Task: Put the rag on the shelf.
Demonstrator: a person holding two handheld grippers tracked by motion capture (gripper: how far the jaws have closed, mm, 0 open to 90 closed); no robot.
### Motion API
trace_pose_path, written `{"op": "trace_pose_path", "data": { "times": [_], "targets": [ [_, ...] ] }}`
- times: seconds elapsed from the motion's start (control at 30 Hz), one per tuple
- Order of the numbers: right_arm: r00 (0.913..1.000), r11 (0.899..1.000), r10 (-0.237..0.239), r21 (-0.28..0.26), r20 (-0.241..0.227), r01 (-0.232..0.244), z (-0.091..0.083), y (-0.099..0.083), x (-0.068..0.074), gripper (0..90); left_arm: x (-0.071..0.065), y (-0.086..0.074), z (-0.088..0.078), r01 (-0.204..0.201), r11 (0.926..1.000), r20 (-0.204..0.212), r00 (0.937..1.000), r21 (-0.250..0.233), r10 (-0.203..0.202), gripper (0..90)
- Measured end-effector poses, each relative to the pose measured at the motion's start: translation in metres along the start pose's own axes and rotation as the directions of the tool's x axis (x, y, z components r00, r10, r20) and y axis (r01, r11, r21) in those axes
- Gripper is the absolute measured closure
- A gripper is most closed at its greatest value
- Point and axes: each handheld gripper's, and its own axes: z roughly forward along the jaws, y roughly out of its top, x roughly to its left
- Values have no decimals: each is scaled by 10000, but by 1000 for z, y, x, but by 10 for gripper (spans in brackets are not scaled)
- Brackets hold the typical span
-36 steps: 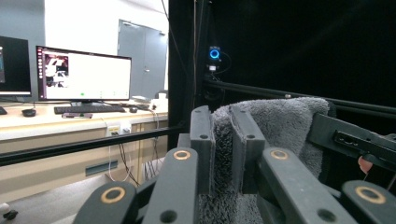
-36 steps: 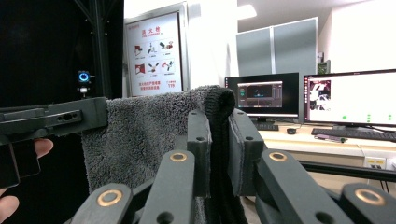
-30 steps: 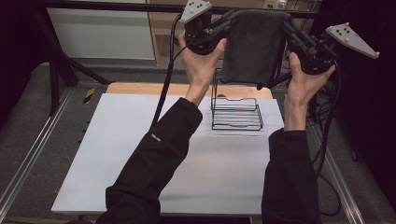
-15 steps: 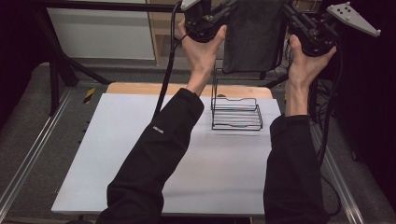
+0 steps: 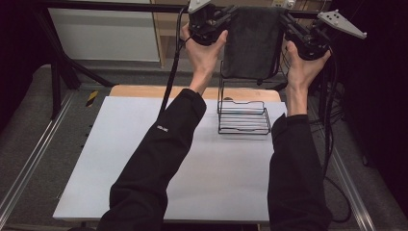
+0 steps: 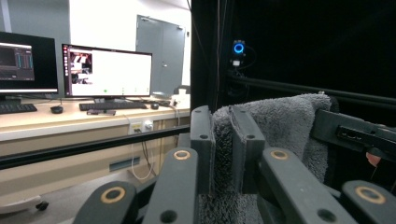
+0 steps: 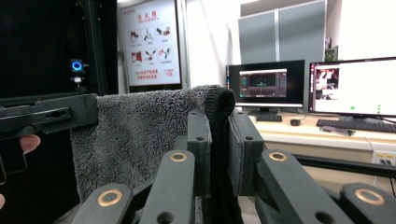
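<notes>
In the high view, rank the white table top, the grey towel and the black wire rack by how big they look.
1. White table top, by far the largest.
2. Grey towel, held up by the left gripper and right gripper; being nearer the camera may enlarge it.
3. Black wire rack, close behind the towel, so this order is unsure.

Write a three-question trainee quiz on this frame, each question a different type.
1. True or false: the grey towel lies flat on the white table.
2. What grips the towel's top corners? A) left gripper alone B) left and right gripper C) neither
3. What stands on the table below the towel?

Key:
1. False; it hangs in the air.
2. B; each gripper is shut on a corner.
3. A black wire rack.
</notes>
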Motion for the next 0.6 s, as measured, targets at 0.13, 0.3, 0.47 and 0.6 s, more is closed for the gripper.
{"op": "trace_pose_path", "data": {
  "times": [0.13,0.3,0.47,0.6],
  "targets": [
    [9998,9996,-189,202,65,188,1,-4,-3,811,4,-7,4,235,9995,151,9996,186,-238,809],
    [9998,9986,-173,499,136,166,-1,-12,-9,811,2,-15,8,43,9988,233,9997,482,-55,809],
    [9996,9963,-248,826,147,235,-7,-26,-13,810,0,-30,5,-80,9970,494,9988,771,42,809],
    [9997,9925,-239,1201,100,225,-14,-39,-16,810,0,-44,3,-138,9946,685,9976,1029,67,808]
  ]
}}
